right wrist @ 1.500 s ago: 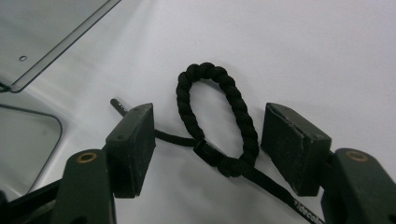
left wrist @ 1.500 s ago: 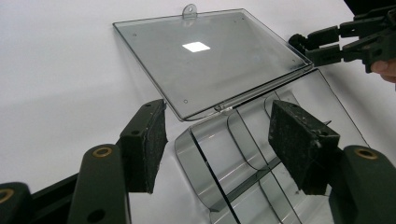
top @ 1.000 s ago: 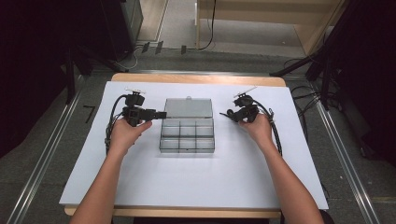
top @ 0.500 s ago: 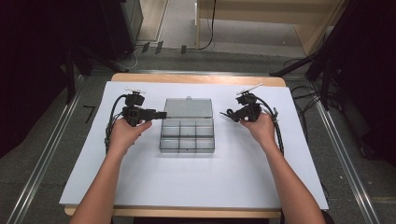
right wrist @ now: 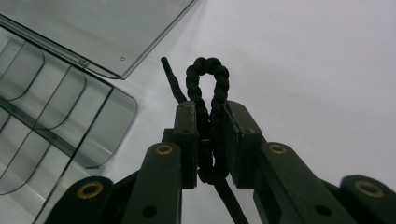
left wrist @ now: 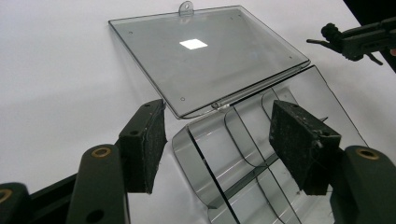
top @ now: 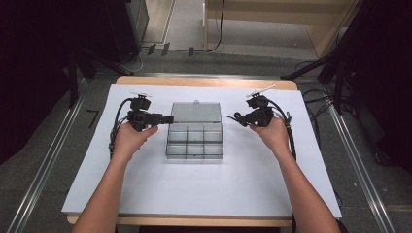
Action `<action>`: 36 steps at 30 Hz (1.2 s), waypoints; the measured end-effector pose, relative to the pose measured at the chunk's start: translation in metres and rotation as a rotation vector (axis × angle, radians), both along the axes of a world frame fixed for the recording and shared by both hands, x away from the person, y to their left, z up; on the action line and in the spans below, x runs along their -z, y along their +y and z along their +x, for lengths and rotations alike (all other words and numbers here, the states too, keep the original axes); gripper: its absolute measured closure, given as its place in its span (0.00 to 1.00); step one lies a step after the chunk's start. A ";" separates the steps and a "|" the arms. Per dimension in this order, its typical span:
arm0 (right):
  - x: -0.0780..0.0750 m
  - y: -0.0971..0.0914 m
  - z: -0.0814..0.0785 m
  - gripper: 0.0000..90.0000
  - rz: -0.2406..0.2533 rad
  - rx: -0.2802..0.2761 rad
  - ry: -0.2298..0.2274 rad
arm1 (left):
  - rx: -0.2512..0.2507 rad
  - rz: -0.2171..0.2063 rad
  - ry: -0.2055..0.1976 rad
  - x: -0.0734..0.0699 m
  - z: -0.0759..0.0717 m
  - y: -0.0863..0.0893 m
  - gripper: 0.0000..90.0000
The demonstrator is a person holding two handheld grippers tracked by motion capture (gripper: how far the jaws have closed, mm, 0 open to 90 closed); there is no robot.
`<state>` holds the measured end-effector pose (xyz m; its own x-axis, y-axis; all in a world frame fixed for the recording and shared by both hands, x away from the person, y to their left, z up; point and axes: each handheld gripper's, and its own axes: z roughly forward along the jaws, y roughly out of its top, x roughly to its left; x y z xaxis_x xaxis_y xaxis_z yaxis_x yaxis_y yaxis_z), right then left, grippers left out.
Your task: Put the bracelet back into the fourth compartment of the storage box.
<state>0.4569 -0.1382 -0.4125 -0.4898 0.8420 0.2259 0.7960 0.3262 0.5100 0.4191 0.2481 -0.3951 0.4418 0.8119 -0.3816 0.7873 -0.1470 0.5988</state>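
A clear plastic compartment box point(top: 194, 141) lies on the white sheet point(top: 194, 194), its lid point(top: 196, 112) folded flat behind it. My left gripper point(top: 166, 119) hovers at the box's left rear corner. Its jaws stand open in the left gripper view point(left wrist: 224, 140), with the hinge edge and the near compartments point(left wrist: 233, 154) below the gap and nothing between the pads point(left wrist: 150, 142). Right of the box, my right gripper point(top: 236, 118) is held above the sheet. It is shut on a looped black cord point(right wrist: 208, 79), whose loop sticks out past the fingertips point(right wrist: 210, 112).
The white sheet covers a wooden table point(top: 204, 81). Black cables point(top: 291, 131) trail from both grippers toward the table's sides. Metal rails point(top: 43, 165) run along the floor on both sides. The right gripper point(left wrist: 357, 39) shows far off in the left gripper view.
My right gripper has risen a little with the cord in its jaws. The left gripper and the box have stayed where they were.
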 end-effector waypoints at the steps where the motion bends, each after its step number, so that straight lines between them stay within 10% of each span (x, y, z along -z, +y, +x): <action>1: -0.001 0.000 -0.001 0.86 0.000 -0.004 -0.003 | 0.001 0.002 0.002 0.000 0.000 0.000 0.41; 36: -0.026 0.031 -0.031 0.86 0.019 -0.102 -0.018 | 0.028 0.037 -0.008 -0.003 0.001 -0.006 0.40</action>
